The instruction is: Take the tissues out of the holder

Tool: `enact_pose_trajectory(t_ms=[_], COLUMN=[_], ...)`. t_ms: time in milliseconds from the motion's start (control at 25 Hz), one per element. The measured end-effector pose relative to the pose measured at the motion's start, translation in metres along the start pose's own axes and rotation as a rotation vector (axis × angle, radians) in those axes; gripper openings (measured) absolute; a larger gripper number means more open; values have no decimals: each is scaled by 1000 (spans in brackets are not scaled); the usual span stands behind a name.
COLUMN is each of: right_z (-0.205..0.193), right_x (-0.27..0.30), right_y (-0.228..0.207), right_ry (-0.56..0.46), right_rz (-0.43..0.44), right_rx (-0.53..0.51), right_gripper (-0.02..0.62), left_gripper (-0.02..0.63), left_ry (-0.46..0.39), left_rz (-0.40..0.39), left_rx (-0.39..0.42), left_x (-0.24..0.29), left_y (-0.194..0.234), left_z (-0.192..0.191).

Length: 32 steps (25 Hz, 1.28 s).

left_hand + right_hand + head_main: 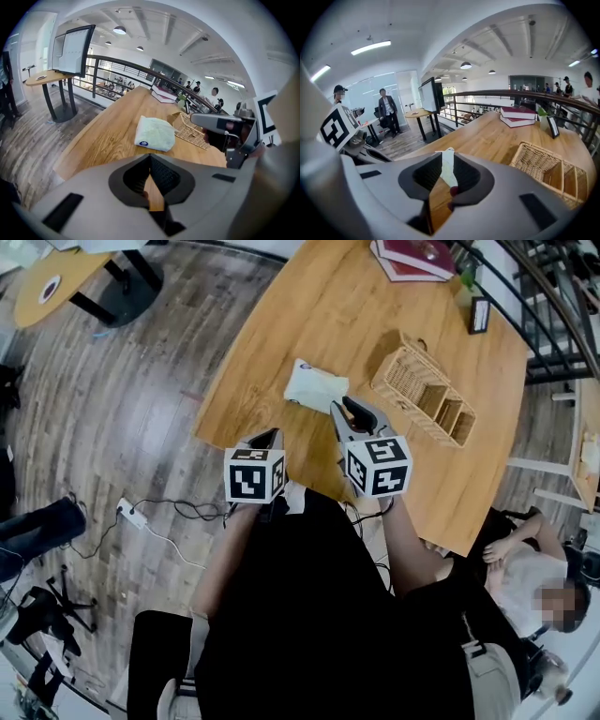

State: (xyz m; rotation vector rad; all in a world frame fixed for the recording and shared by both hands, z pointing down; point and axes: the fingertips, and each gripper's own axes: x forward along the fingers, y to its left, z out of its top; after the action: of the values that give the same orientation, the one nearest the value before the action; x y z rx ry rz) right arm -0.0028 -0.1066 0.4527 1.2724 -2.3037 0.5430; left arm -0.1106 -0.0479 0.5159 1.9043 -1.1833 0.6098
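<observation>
A white tissue pack (316, 385) lies flat on the wooden table (309, 306), just left of an empty-looking wicker holder (422, 388). In the left gripper view the pack (155, 133) rests beside the holder (190, 129). My right gripper (349, 409) hovers just near the pack's right edge, touching nothing. Its jaws stand slightly apart, and the pack (448, 171) shows as a white strip through the slit of the gripper (448, 157). The holder (548, 171) sits to its right. My left gripper (270, 437) hangs at the table's near edge, empty, its tips (150, 159) together.
Books (412, 257) and a small frame (480, 315) stand at the table's far end. A person (525, 577) sits at the near right corner. A round side table (56, 282) and a power strip (131, 514) are on the floor at left.
</observation>
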Motion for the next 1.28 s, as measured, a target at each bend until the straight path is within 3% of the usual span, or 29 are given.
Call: enact_pose_trajectory(t_ms=[200,640,960,1280], right_z=[-16,-57,-67,-64], right_x=[-26,-43,-46,-43], right_y=[-4,15,14,23], right_ry=[-43,73,98,109], right_rz=[-96,-88,-96,-92], right_rx=[98,256,256,187], right_gripper=[14,11,11,11], left_gripper=[12,12,12,12], left_ry=[3,7,9,-9], left_rz=[-33,-64,-60,-55], left_rx=[32,76,69,60], left_x=[0,-7,-13,-20], left_y=[-10,-25,-24,-19], left_z=[5,-3,-10,-7])
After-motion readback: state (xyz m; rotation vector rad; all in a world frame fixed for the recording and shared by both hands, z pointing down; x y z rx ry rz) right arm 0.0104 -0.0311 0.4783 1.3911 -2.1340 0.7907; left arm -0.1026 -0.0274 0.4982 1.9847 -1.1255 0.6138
